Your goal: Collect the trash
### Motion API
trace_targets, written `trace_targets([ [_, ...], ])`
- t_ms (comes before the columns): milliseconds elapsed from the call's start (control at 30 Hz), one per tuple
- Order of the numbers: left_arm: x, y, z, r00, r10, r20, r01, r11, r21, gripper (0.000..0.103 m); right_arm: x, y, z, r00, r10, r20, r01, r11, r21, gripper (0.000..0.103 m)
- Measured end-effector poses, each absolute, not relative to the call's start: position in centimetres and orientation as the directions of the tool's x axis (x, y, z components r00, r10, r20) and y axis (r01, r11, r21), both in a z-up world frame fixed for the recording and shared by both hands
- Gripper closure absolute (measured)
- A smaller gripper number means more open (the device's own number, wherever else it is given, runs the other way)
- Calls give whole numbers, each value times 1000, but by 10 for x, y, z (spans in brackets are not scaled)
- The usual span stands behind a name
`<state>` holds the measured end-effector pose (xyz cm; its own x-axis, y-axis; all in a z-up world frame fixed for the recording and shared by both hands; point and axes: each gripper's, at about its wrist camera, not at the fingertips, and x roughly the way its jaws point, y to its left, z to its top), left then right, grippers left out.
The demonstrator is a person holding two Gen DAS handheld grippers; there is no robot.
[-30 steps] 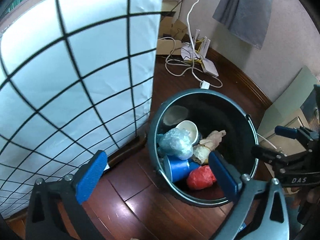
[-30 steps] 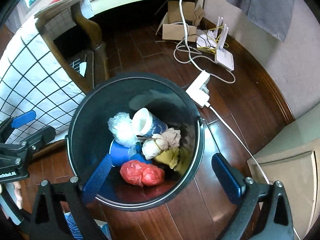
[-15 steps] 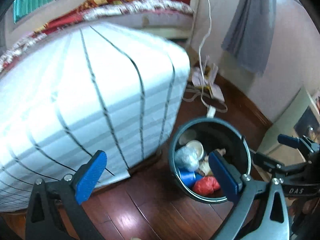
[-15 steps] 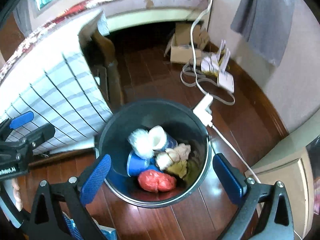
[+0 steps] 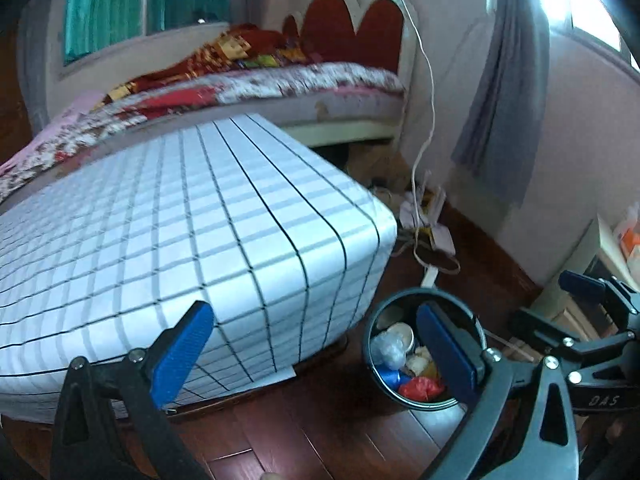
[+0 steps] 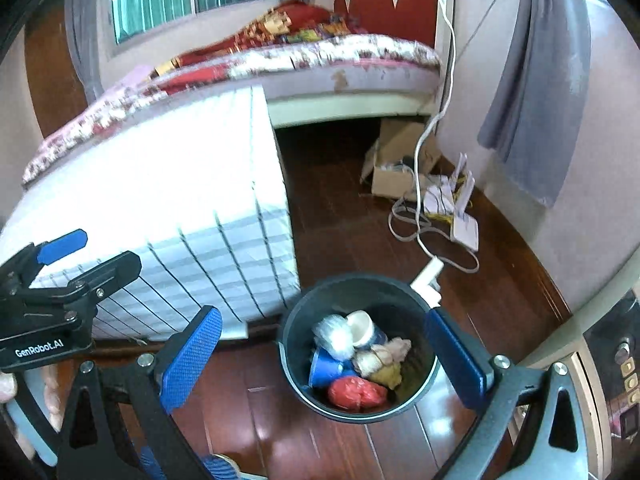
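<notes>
- The left gripper (image 5: 316, 354) is held high above the wooden floor (image 5: 304, 436), its blue-padded fingers (image 5: 182, 354) spread wide with nothing between them.
- The right gripper (image 6: 326, 358) also has its fingers (image 6: 192, 360) wide apart and empty; its view looks down on the trash bin (image 6: 294, 344).
- The trash bin (image 5: 474, 322), dark and round, stands on the floor just beside the near corner of the tabletop (image 5: 180, 216), which is covered by a white cloth with a black grid.
- Inside the bin lie a red crumpled bag (image 6: 356, 394), a blue cup (image 6: 324, 370), a white cup (image 6: 362, 328), a clear plastic wad (image 6: 332, 334) and crumpled brownish paper (image 6: 384, 360).
- A white power strip (image 6: 428, 280) lies on the floor by the far rim of the bin, its cable (image 6: 424, 136) running up the wall.
- A cardboard box (image 6: 394, 164) sits near the foot of the bed (image 6: 340, 64).
- At the left edge of the right wrist view, part of a hand (image 6: 8, 386) shows beside the left gripper.
</notes>
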<state>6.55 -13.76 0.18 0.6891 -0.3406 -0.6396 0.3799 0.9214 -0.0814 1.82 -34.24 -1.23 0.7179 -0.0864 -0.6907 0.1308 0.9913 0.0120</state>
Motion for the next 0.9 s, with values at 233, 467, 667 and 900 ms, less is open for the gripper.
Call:
trace_targets([
  [233, 35, -117, 39, 774, -336, -536, 360, 931, -63, 1, -15, -315, 41, 822, -127, -555, 129, 991, -35, 0],
  [467, 10, -109, 62, 808, -331, -487, 360, 932, -37, 1, -47, -301, 70, 856, -140, -498, 135, 990, -45, 0],
  [667, -5, -100, 75, 839, -309, -447, 337, 941, -18, 1, -67, -289, 85, 872, -140, -470, 128, 990, -57, 0],
  [900, -10, -94, 75, 851, -292, -437, 320, 947, -11, 1, -76, -279, 93, 876, -133, -463, 116, 991, -66, 0],
])
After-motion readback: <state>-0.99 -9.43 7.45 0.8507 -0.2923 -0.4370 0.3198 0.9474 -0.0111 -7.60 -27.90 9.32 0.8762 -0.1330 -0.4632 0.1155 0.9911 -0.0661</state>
